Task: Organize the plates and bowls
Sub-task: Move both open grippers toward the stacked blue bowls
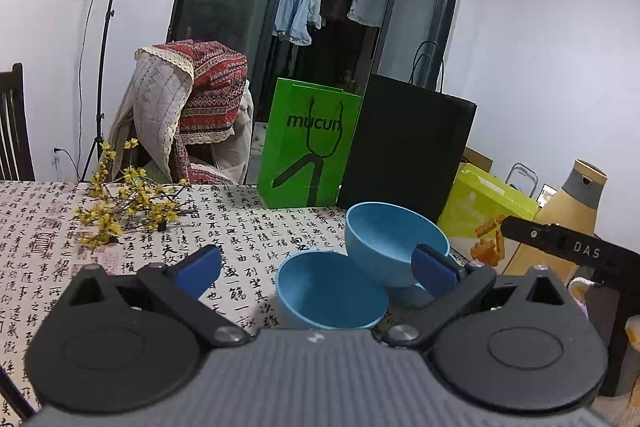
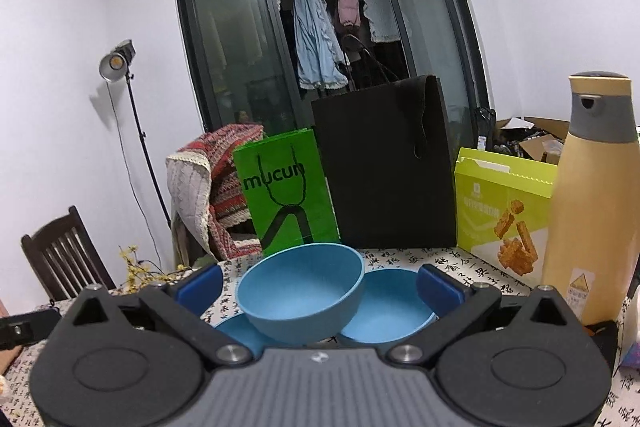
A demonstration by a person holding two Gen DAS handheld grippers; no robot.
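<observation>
Tilting bowl (image 1: 394, 243) — bottle (image 2: 592, 203) rightward

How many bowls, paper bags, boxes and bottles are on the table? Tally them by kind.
Blue bowls: 3
Paper bags: 2
Snack box: 1
Bottle: 1
Total: 7

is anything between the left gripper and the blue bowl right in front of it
Nothing visible. The left gripper is open, and the near blue bowl sits on the tablecloth just ahead of its fingers. A second, tilted blue bowl leans beside it, by the gripper's right-hand finger.
</observation>
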